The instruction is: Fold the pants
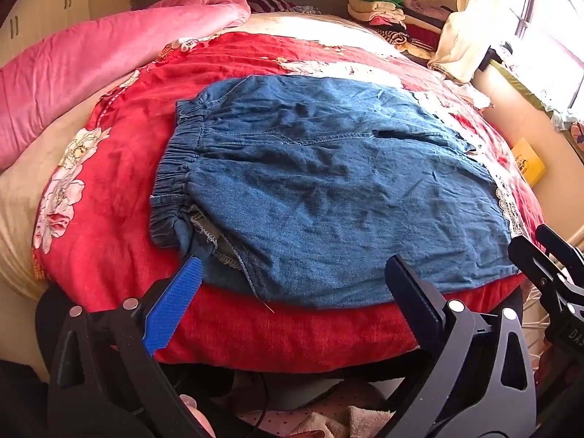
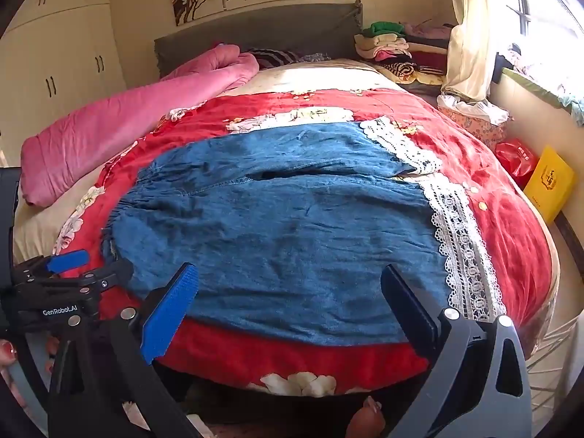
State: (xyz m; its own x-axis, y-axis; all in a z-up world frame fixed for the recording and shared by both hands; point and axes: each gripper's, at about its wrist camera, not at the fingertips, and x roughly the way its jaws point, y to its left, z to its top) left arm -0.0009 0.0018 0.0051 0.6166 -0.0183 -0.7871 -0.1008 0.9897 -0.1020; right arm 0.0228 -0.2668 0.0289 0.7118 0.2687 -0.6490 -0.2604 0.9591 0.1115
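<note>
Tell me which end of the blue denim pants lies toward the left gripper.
The gathered elastic waistband of the blue denim pants; the white lace-trimmed leg hems lie toward the right gripper.

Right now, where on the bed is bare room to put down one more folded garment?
Free: the cream sheet between the rolled pink quilt and the stacked clothes pile; also the red floral blanket right of the lace hems. Crowded: the middle, under the blue denim pants.

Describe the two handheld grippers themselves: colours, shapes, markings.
Both the left gripper and right gripper are black plastic frames with triangular cut-outs and silver pivot pins. Each has one ribbed blue finger pad and one dark one. White "GenRobot.AI" lettering marks the left body.
</note>
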